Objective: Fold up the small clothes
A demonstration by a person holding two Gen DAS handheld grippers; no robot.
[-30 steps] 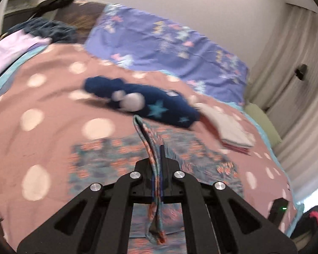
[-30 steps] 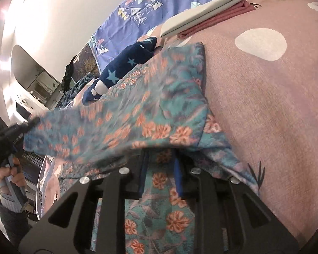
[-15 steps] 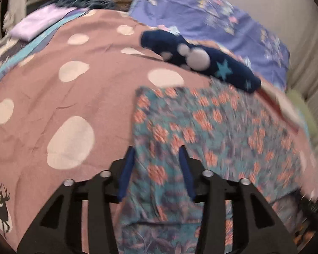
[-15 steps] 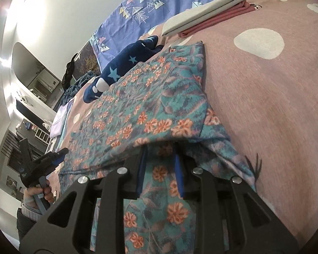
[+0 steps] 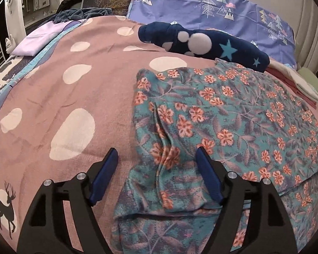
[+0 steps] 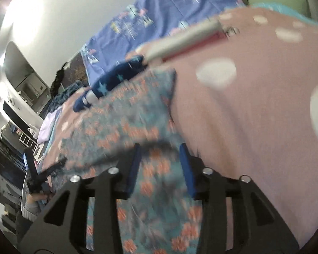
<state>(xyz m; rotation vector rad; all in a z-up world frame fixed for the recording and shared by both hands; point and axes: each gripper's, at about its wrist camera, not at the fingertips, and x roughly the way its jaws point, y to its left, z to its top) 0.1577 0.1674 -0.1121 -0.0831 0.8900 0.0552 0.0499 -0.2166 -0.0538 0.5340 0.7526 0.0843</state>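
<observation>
A teal garment with orange flowers [image 5: 222,114] lies folded over on the pink spotted bedspread [image 5: 74,97]. My left gripper [image 5: 156,156] hovers over its near left corner, jaws opening wide, the cloth lying loose between the blue pads without touching them. In the blurred right wrist view the same garment [image 6: 125,118] spreads ahead. My right gripper [image 6: 161,150] stands over its near right edge, jaws opening, cloth under the gap but not pinched. The left gripper [image 6: 50,169] shows at the far left in a hand.
A navy star-patterned garment [image 5: 203,42] lies beyond the floral one. A folded stack of cream and red clothes [image 5: 296,80] sits at the right. A blue patterned pillow [image 5: 212,6] lines the wall. A lilac cloth [image 5: 40,40] rests at the left edge.
The left gripper came down, let go of the lifted floral edge and opened wide. The garment now lies folded flat. The right gripper opened off the cloth and pulled back upward.
</observation>
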